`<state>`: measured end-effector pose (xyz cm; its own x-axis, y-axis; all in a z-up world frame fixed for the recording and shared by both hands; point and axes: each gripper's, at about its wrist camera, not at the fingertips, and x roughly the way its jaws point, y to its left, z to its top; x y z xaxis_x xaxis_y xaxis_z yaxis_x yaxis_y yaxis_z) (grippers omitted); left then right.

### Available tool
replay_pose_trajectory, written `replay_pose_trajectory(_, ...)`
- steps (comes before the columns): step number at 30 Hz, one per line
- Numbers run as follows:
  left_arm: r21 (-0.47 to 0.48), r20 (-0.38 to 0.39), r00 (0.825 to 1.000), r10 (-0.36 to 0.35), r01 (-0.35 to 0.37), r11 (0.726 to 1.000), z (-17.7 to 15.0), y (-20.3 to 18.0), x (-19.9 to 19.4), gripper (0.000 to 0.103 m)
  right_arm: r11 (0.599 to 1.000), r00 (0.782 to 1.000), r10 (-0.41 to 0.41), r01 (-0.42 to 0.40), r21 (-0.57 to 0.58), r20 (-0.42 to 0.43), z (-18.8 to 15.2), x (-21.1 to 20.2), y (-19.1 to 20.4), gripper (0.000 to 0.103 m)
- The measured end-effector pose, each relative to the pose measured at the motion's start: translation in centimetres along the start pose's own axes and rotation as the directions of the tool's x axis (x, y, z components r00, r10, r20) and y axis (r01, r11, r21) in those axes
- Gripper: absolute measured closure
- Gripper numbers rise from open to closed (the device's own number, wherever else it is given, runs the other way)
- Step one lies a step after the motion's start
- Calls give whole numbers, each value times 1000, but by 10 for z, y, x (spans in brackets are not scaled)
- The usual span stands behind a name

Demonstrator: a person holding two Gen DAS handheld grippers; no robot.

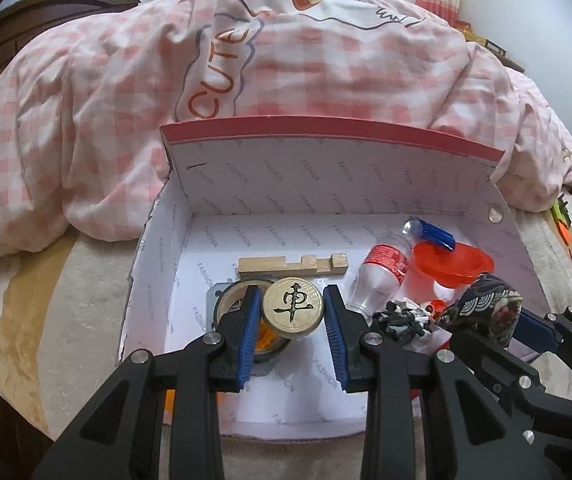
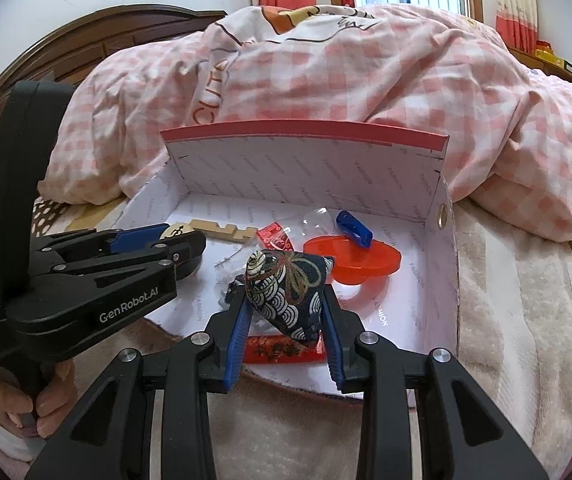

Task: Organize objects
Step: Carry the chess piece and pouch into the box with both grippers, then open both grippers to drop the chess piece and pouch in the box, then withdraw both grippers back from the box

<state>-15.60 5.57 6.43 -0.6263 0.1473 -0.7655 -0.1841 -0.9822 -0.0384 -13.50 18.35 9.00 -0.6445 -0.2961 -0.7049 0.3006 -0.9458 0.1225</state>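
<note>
I find the box (image 1: 189,200) open from above; its raised rear lid (image 1: 326,152) and the heaped quilt (image 1: 125,100) behind it bar any approach from the far side. The floor's right half is crowded: plastic bottle (image 1: 382,276), red dish (image 1: 452,262), blue clip (image 1: 438,236). A wooden block (image 1: 290,266) lies across mid-floor. I see bare floor along the back wall and near the front edge.

in the box (image 1: 157,248), the wooden block (image 1: 292,266) lies left of the bottle (image 1: 382,276), quilt (image 1: 286,60) behind.
</note>
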Motion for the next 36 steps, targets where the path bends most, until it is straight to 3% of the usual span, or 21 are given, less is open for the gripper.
replay_pose_trajectory(9,-2,-9,1000,5,-5,1000,0,1,10,71,1000,1000,-3,3,14,-29,4,14,-2,68)
replay_pose_trajectory(10,-1,-13,1000,6,-6,1000,0,1,10,67,1000,999,-3,3,15,-34,3,15,-2,68)
replay_pose_trajectory(12,1,-23,1000,9,-9,1000,0,-1,10,44,1000,999,-22,22,14,-29,2,15,-1,61)
replay_pose_trajectory(16,-24,-24,999,29,-29,999,0,3,9,27,998,999,-45,46,37,-18,1,12,-8,47)
replay_pose_trajectory(18,-41,-29,1000,5,-7,999,0,5,8,26,998,999,-40,41,49,-16,2,10,-10,39)
replay_pose_trajectory(36,-31,30,999,25,-24,999,-4,5,-21,26,998,999,-32,31,62,23,-3,-20,-1,39)
